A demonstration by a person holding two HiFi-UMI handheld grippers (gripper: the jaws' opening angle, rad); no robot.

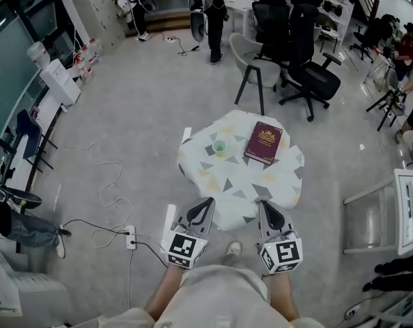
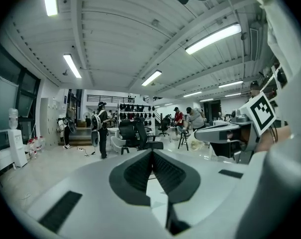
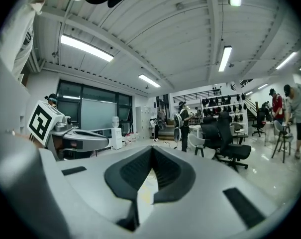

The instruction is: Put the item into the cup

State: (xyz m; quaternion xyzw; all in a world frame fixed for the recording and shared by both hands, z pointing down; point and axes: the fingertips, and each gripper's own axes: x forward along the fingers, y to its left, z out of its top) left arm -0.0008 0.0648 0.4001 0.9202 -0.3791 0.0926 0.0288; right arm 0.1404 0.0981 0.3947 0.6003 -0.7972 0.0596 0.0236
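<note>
1. One small green cup (image 1: 220, 147) stands left of centre on the table (image 1: 241, 183), mid-frame. Its inside is too small to read, and which thing is the item cannot be told.
2. One maroon book (image 1: 263, 142) lies just right of the cup, not touching it.
3. The table's near edge is partly hidden behind the two grippers at lower centre.
4. The left gripper (image 1: 207, 201) and right gripper (image 1: 264, 205) each have their fingers pressed together with nothing between them.
5. One pale chair (image 1: 257, 63) stands beyond the table.
</note>
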